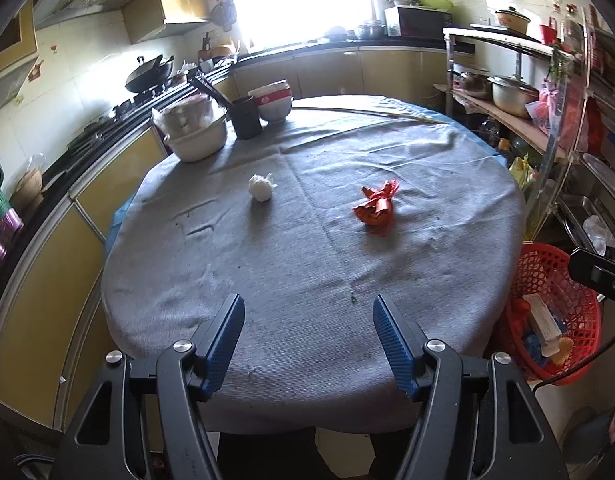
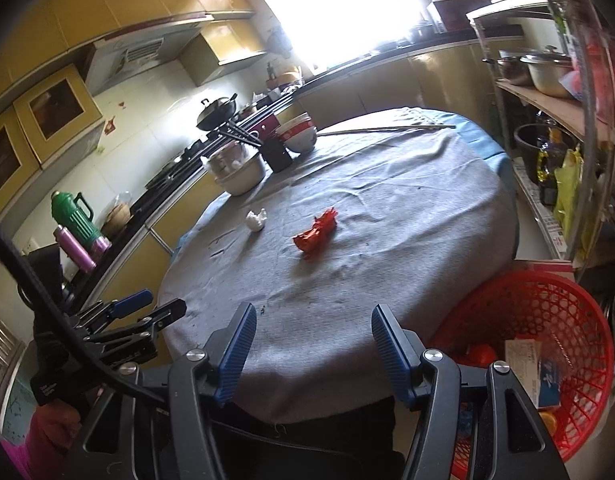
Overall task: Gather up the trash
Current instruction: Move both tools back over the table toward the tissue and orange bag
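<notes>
A crumpled red wrapper (image 1: 375,208) lies on the round table covered by a grey cloth (image 1: 307,264), right of centre. A crumpled white tissue (image 1: 261,187) lies to its left. Both also show in the right wrist view, the wrapper (image 2: 316,232) and the tissue (image 2: 255,219). A red plastic basket (image 2: 539,332) with several pieces of trash stands on the floor at the table's right; it also shows in the left wrist view (image 1: 547,280). My left gripper (image 1: 308,308) is open and empty over the table's near edge. My right gripper (image 2: 313,316) is open and empty there too.
Stacked bowls (image 1: 195,132), a black cup with chopsticks (image 1: 245,116) and a red-and-white bowl (image 1: 273,102) stand at the table's far left. A long stick (image 1: 367,113) lies at the far edge. A shelf rack with pots (image 1: 507,96) stands right; the counter with a wok (image 1: 149,74) runs left.
</notes>
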### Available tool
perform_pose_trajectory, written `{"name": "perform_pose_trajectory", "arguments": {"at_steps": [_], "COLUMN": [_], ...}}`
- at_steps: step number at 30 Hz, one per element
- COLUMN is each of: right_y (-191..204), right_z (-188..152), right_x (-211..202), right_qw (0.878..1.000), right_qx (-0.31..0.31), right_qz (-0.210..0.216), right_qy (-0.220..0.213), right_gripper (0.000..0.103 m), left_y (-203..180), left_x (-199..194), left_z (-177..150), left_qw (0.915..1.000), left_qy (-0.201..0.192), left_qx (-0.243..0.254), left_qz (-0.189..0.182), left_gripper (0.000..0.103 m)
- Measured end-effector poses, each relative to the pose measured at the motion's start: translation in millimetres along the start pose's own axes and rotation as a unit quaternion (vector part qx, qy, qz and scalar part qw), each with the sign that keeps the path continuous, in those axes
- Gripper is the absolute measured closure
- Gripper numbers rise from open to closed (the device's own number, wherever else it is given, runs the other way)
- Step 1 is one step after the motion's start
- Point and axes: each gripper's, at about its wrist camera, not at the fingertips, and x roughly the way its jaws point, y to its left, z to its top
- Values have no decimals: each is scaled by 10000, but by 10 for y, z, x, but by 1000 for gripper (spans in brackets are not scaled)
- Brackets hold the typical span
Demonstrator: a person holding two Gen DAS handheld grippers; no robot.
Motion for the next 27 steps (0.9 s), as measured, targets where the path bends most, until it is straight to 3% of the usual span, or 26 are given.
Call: {"name": "perform_pose_trajectory", "arguments": {"at_steps": [27], "right_y": [319], "right_z": [149], "right_x": [1146], "right_qw": [9963], "right_qx": [-211], "right_qz": [-17], "right_qy": [831], "right_gripper": [39], "left_y": [830], "left_x": [795], "left_z": [-116], "left_qw": [9942], "left_qy": [646], "left_qx": [-774], "left_qz": [376], "left_gripper": [36]}}
